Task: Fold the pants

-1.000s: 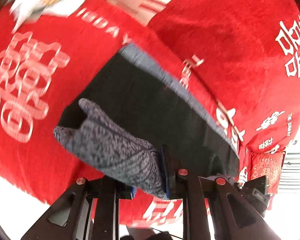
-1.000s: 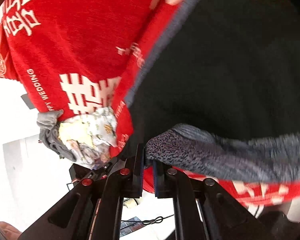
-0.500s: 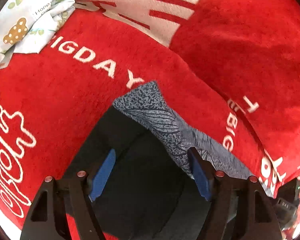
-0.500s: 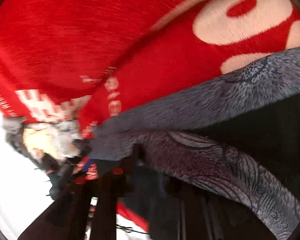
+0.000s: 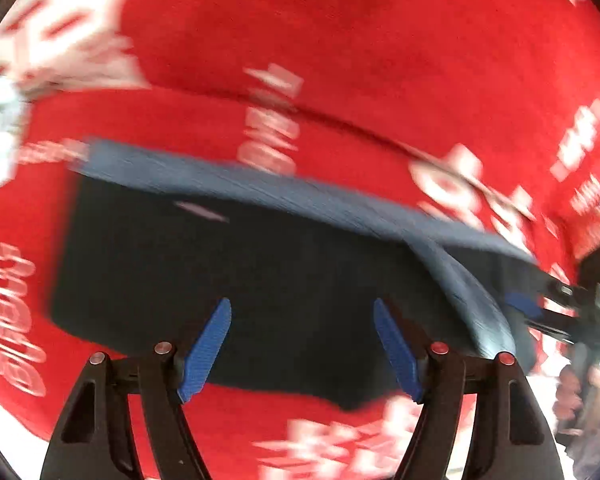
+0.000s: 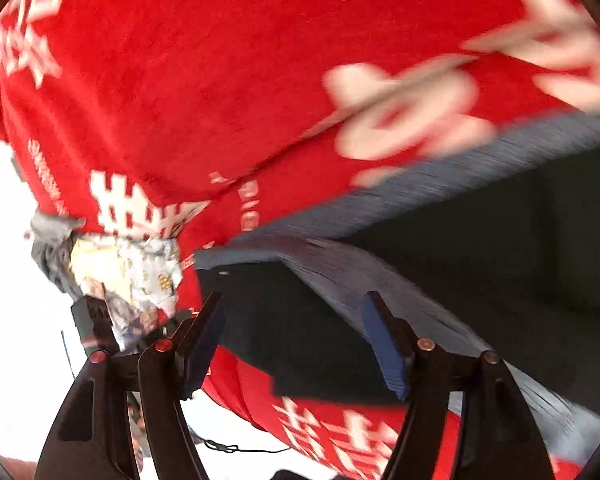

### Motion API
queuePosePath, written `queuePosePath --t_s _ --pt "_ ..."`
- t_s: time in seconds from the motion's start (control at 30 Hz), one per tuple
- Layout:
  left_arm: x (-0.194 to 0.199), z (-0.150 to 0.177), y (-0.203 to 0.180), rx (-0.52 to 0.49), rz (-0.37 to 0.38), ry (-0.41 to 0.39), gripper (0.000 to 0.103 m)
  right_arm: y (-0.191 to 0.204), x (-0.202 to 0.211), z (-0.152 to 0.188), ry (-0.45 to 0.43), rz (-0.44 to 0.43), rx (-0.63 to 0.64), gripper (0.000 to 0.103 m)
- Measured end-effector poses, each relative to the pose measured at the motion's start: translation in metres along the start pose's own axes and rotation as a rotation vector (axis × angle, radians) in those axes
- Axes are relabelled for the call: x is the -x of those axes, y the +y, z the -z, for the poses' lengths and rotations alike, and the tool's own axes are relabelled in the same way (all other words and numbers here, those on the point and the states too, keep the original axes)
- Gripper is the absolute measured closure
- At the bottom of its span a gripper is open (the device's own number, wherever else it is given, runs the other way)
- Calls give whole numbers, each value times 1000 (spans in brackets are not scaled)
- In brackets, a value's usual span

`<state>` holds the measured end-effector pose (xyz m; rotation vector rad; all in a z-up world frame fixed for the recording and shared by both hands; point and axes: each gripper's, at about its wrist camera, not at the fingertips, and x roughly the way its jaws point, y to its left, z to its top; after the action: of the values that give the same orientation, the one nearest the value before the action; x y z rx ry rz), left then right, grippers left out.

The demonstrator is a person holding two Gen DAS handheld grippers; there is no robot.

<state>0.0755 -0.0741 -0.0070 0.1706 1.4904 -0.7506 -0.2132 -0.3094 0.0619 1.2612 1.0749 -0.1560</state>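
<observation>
Lying flat on the blanket (image 5: 380, 40) — pants (image 5: 260, 272), long axis left-right, grey band along far edge; left gripper (image 5: 302, 344) and right gripper (image 6: 294, 336) both released.

Red plush cover (image 5: 380, 40) with white lettering is the work surface.
On it we see the dark pants (image 5: 260, 280) lying flat, grey waistband (image 5: 300, 196) along the far edge, and a crumpled pile of patterned pale cloth (image 6: 128, 268) near the cover's edge, apart from the pants.
</observation>
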Motion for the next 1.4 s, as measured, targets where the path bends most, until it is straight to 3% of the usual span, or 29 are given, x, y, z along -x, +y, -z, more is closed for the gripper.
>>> queuePosePath --t_s 0.17,0.33,0.5,0.6,0.7,0.73,0.77,0.8,0.87,1.03,1.17,1.3,1.4 --pt "-54 32 -104 -134 162 120 28 -86 74 44 -86 103 -165 30" --pt "-90 47 -167 -241 237 186 28 -158 135 108 -205 213 -346 30" --pt "-106 61 -198 -291 257 219 28 -220 179 173 -339 275 -510 30" --pt "-109 65 -199 -305 254 219 28 -244 182 187 -356 323 -533 30" --pt "-112 67 -202 -291 257 220 28 -263 175 187 -337 318 -542 30" --pt "-117 65 -202 -284 253 222 28 -267 173 186 -328 304 -540 33" --pt "-119 65 -203 -276 251 222 28 -274 171 185 -317 258 -540 46" --pt "-119 65 -202 -265 256 219 28 -277 168 182 -305 202 -542 55" --pt "-119 63 -202 -234 279 219 28 -280 162 173 -253 109 -532 88" --pt "-115 49 -213 -130 314 222 28 -262 189 127 -244 -96 -436 88" --pt "-109 22 -240 -103 316 157 28 -247 221 63 -283 -167 -365 88" --pt "-115 -20 -267 -97 283 82 28 -246 239 -13 -309 -167 -303 88" --pt "-121 -52 -276 -72 215 14 28 -255 231 -71 -297 -103 -307 78"
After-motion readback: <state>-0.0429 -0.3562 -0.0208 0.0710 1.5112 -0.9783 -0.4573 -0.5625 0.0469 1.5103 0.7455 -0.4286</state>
